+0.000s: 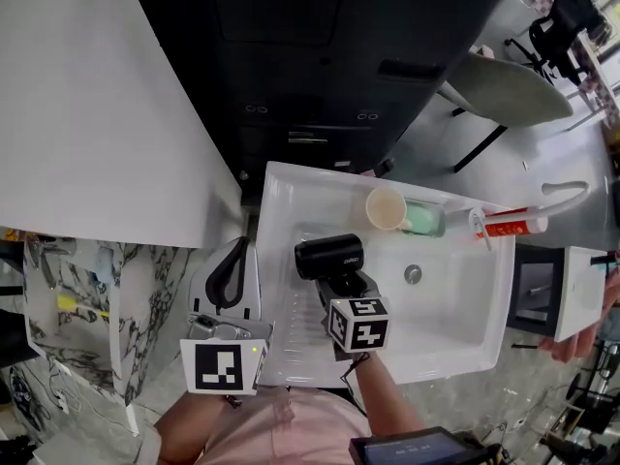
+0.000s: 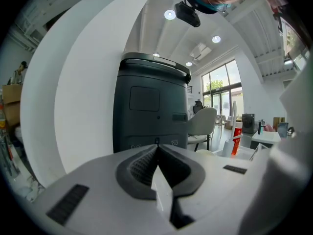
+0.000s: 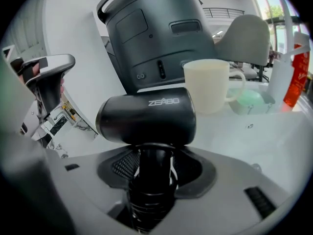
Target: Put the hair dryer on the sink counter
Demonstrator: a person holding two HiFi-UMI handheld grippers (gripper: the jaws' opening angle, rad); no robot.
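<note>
Right tongs (image 3: 151,180): my jaws stand fairly wide and clamp the handle of the hair dryer (image 3: 146,119), with a pad pressing on each side.
Dryer position relative to tongs: the black barrel lies crosswise just beyond my right jaw tips, and the handle runs back between them.
Dryer location: above the left part of the white sink (image 1: 281,180), near the cream cup (image 1: 387,208).
Left tongs (image 2: 159,177): my jaws are closed together with nothing between them. They sit beside the sink's left rim, apart from the hair dryer.
</note>
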